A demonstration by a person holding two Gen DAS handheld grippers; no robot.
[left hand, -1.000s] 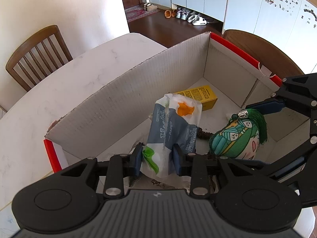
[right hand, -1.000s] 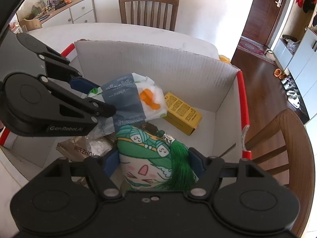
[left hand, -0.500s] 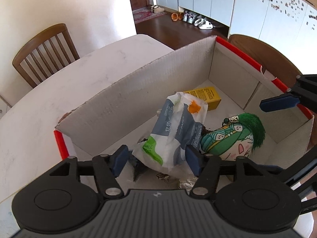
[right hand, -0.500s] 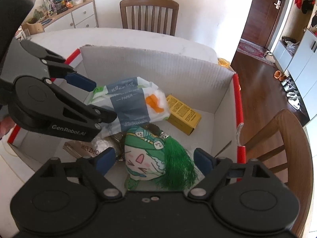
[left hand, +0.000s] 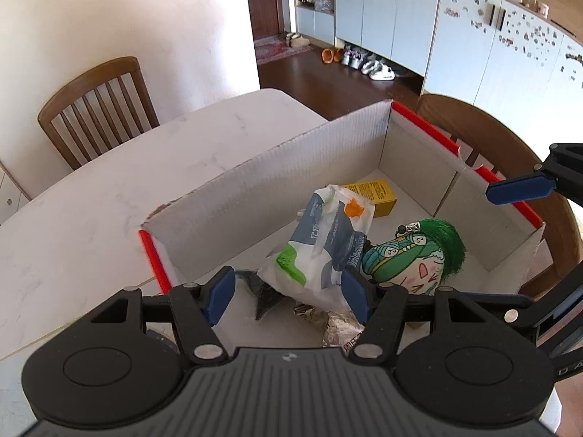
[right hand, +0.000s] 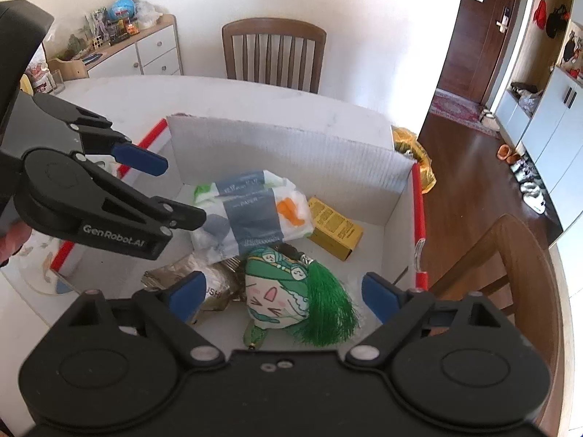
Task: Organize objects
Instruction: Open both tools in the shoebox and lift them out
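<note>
A white cardboard box (left hand: 277,178) with red rims sits on the white table. Inside lie a white and blue tissue pack (left hand: 324,247), a green-haired plush doll (left hand: 415,258), a yellow carton (left hand: 375,196) and silver foil packets (right hand: 215,284). My left gripper (left hand: 288,295) is open and empty, above the box over the tissue pack. My right gripper (right hand: 284,295) is open and empty, above the doll (right hand: 288,298). The tissue pack (right hand: 251,211) and carton (right hand: 333,227) also show in the right wrist view, as does the left gripper (right hand: 175,189).
Wooden chairs stand at the table's far side (right hand: 273,54), at its left (left hand: 98,105) and beside the box (right hand: 510,266). A yellow bag (right hand: 415,153) lies behind the box. A drawer unit (right hand: 145,54) with clutter stands at the wall. The table (left hand: 91,211) spreads left of the box.
Both grippers opened: the left let go of the tissue pack, the right let go of the doll. Both then rose up and back from the box; the two items lie inside.
</note>
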